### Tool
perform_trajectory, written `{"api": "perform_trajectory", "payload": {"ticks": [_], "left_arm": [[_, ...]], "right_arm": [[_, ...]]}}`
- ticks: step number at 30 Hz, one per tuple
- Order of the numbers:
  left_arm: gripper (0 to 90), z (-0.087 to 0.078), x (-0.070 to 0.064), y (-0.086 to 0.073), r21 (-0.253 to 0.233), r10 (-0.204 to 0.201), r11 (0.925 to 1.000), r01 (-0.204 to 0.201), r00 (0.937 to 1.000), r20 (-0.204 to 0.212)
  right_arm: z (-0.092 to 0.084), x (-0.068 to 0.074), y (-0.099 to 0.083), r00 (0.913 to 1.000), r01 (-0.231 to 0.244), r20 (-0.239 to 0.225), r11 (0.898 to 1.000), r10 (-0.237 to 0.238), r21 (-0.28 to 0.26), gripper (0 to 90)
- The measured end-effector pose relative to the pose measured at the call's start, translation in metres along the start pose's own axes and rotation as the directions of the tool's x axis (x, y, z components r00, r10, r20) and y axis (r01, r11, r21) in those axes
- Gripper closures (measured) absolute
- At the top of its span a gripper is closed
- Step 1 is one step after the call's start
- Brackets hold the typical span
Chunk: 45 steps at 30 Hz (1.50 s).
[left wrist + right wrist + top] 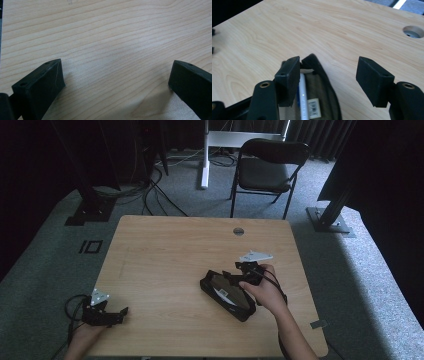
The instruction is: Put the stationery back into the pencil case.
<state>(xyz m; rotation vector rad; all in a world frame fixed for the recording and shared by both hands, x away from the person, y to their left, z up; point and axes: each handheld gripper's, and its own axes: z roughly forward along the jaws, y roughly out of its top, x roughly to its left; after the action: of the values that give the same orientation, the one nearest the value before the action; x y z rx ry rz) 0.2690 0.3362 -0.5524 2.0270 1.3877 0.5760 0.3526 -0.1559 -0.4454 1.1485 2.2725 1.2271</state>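
From my seat at the remote station, the nearest thing is my left hand-held gripper, parked by the near left corner of the worktop, its jaws spread wide over bare wood with nothing between them; its own view confirms this, two black fingers far apart on the grain. Further in, toward the near right part of the worktop, lies the black pencil case, unzipped and gaping, with a white pen and a barcode label visible inside against the lining. My right hand-held gripper sits right over the case's far end, jaws standing fairly wide and gripping nothing: in its own view one finger hangs over the open mouth just beside the pen, the other finger stands outside the case over bare wood, and the case's rim lies between them. My worry is that closing from here would pinch the soft rim of the case instead of the pen, dragging or folding the pouch toward the right edge. If I lift with the fabric caught, I judge the case could tip and spill its contents. With the left hand-held gripper well apart from the case, nothing steadies it. Beyond, the cable hole near the far edge and the chair past it pose no risk.
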Motion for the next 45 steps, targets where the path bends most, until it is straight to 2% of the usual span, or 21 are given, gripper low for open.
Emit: {"api": "perform_trajectory", "payload": {"ticks": [12, 15, 20, 25, 32, 36, 39, 45], "left_arm": [[0.1, 0.0, 0.0, 0.0, 0.0, 0.0, 1.0, 0.0, 1.0, 0.0], [0.2, 0.0, 0.0, 0.0, 0.0, 0.0, 1.0, 0.0, 1.0, 0.0], [0.1, 0.0, 0.0, 0.0, 0.0, 0.0, 1.0, 0.0, 1.0, 0.0], [0.1, 0.0, 0.0, 0.0, 0.0, 0.0, 1.0, 0.0, 1.0, 0.0], [0.1, 0.0, 0.0, 0.0, 0.0, 0.0, 1.0, 0.0, 1.0, 0.0], [0.1, 0.0, 0.0, 0.0, 0.0, 0.0, 1.0, 0.0, 1.0, 0.0], [0.2, 0.0, 0.0, 0.0, 0.0, 0.0, 1.0, 0.0, 1.0, 0.0], [0.1, 0.0, 0.0, 0.0, 0.0, 0.0, 1.0, 0.0, 1.0, 0.0]], "right_arm": [[-0.001, -0.023, -0.017, 0.995, -0.078, 0.062, 0.997, 0.078, -0.011, 35.5], [-0.001, -0.031, -0.023, 0.9942, -0.076, 0.076, 0.997, 0.076, -0.012, 35.4], [0.0, -0.042, -0.035, 0.9895, -0.109, 0.094, 0.994, 0.11, -0.012, 34.9], [0.0, -0.051, -0.046, 0.9862, -0.121, 0.115, 0.993, 0.119, 0.006, 34.8], [0.0, -0.058, -0.059, 0.98, -0.149, 0.134, 0.989, 0.147, 0.002, 34.4], [-0.003, -0.065, -0.072, 0.9697, -0.184, 0.162, 0.983, 0.183, -0.007, 33.0], [-0.003, -0.069, -0.08, 0.9649, -0.189, 0.185, 0.982, 0.187, -0.003, 32.8], [-0.005, -0.074, -0.094, 0.9602, -0.204, 0.198, 0.979, 0.197, 0.013, 31.3]]}}
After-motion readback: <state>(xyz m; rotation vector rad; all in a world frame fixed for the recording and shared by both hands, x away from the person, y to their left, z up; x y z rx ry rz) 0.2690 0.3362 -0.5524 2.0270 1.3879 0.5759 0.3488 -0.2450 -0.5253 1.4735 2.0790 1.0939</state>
